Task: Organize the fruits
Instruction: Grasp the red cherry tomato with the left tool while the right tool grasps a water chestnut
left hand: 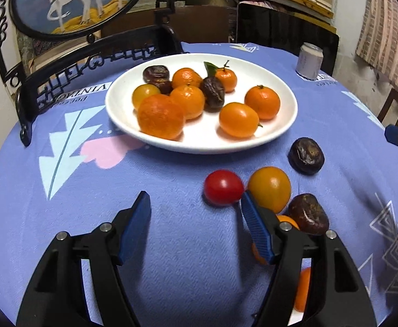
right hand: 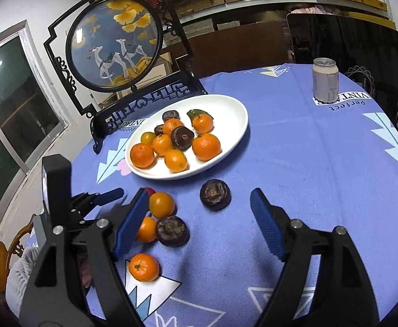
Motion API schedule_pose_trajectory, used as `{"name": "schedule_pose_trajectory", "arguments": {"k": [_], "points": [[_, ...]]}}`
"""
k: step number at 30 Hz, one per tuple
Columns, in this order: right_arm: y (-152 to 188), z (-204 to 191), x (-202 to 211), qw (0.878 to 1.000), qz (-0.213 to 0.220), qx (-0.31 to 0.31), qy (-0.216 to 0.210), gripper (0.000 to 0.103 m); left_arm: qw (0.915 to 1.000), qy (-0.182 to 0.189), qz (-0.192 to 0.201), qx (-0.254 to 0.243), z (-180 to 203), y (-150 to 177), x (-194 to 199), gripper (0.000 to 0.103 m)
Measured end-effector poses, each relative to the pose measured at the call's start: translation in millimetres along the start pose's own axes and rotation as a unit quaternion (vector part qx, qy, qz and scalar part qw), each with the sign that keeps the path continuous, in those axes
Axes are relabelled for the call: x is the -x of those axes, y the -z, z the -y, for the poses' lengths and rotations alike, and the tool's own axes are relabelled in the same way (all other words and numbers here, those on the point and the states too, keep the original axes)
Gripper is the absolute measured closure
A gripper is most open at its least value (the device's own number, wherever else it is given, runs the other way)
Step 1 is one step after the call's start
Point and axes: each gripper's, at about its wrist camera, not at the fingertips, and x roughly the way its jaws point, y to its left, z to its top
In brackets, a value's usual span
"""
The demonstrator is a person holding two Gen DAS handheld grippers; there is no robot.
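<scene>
Fruits: oranges, yellow tomato and dark shrivelled pieces heaped on white plate (left hand: 280,133), upper centre of left-wrist frame. Loose on blue tablecloth (left hand: 188,245) below plate: red tomato (left hand: 223,187), yellow tomato (left hand: 270,188), dark fruit (left hand: 306,156), dark fruit, lower (left hand: 309,214). Left gripper (left hand: 195,231): released, nothing between pads. Right gripper (right hand: 199,223): released, empty, dark fruit beyond fingertips. Can (right hand: 325,83), upper right.

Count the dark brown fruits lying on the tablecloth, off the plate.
2. One lies alone just in front of the white plate; the other sits nearer the camera, touching the orange fruits. Others may be hidden behind the hand-held grippers.
</scene>
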Motion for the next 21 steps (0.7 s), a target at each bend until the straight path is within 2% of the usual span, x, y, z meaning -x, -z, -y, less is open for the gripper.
{"name": "schedule_pose_trajectory", "arguments": {"k": [3, 8, 13, 18, 21], "points": [[0.1, 0.1, -2.2, 1.000, -0.003, 0.001, 0.002, 0.025, 1.0000, 0.004, 0.000, 0.005, -0.7, -4.9, -4.8, 0.033], [-0.6, 2.5, -3.2, 1.000, -0.005, -0.002, 0.004, 0.025, 0.9988, 0.039, -0.012, 0.029, -12.3, -2.5, -7.7, 0.034], [0.6, 3.7, -5.9, 1.000, -0.009, -0.004, 0.009, 0.025, 0.9987, 0.043, -0.011, 0.026, -9.0, -4.4, -10.0, 0.037], [0.5, 8.0, -9.8, 1.000, -0.013, -0.011, 0.015, 0.025, 0.9987, 0.046, -0.008, 0.020, -4.5, -6.9, -10.6, 0.049], [1.6, 10.5, -14.5, 1.000, -0.020, -0.015, 0.019, 0.025, 0.9981, 0.058, -0.008, 0.019, -1.9, -7.8, -11.6, 0.060]]}}
